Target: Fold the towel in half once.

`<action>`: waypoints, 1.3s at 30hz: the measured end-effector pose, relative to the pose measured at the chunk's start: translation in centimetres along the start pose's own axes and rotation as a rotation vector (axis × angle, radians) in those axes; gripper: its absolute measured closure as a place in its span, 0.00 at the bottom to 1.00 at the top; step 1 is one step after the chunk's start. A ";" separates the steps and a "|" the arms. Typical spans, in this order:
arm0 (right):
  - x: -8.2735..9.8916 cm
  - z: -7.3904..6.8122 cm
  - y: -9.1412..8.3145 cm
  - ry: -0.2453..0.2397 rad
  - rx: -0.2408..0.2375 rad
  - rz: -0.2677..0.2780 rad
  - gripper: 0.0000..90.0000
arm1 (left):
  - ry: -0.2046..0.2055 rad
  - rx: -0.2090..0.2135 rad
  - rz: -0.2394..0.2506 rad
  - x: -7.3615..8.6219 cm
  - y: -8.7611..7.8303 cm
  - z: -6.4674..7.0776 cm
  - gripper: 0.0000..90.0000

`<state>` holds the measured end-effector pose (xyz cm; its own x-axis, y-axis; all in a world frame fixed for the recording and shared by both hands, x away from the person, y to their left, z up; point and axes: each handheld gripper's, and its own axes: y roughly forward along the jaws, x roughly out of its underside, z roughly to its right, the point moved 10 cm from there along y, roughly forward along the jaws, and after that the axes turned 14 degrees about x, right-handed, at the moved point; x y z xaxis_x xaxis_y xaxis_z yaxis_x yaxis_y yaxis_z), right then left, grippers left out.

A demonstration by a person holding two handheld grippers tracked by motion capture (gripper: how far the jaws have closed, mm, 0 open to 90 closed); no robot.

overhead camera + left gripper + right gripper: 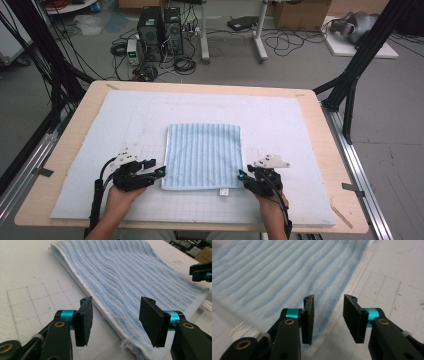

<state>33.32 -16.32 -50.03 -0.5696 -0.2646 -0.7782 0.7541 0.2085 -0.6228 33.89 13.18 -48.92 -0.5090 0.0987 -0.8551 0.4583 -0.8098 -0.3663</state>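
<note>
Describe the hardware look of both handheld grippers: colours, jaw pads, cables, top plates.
Both are black-bodied. The left gripper and right gripper each carry two flat black rectangular pads on teal anodised collars, with brass-coloured pivot bushings in the black links. In the high view each bears a grey three-cornered plate on top, and a black cable trails back along the forearm. No sleeves show.

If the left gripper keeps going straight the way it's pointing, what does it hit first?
Probably the folded blue towel: the left gripper stands open at its near left corner, aimed along the towel's edge. Depth is unclear.
</note>
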 end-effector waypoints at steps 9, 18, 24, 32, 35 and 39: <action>0.7 -0.3 1.1 -0.049 0.052 -0.056 0.95 | 0.003 -0.005 -0.003 0.0 -0.1 -0.3 0.49; 0.2 0.7 -0.4 -0.021 0.075 0.013 0.49 | 0.012 -0.003 0.011 -0.3 -0.3 -0.6 0.47; -1.2 3.2 -1.3 -0.022 0.096 0.056 0.22 | -0.007 0.033 0.084 -1.8 -1.1 -0.8 0.35; -3.3 4.4 -1.5 -0.073 0.073 0.083 0.12 | 0.032 0.036 0.125 -3.9 -2.2 -1.5 0.21; -3.9 4.2 -1.7 -0.084 0.060 0.100 0.12 | 0.045 0.038 0.139 -4.4 -2.5 -1.5 0.21; -3.9 4.2 -1.9 -0.072 0.050 0.109 0.12 | 0.056 0.039 0.114 -4.2 -2.5 -1.4 0.22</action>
<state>35.46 -19.63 -45.50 -0.4600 -0.3104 -0.8319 0.8265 0.1927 -0.5289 35.93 15.59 -44.95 -0.4130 0.0360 -0.9100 0.4815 -0.8395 -0.2517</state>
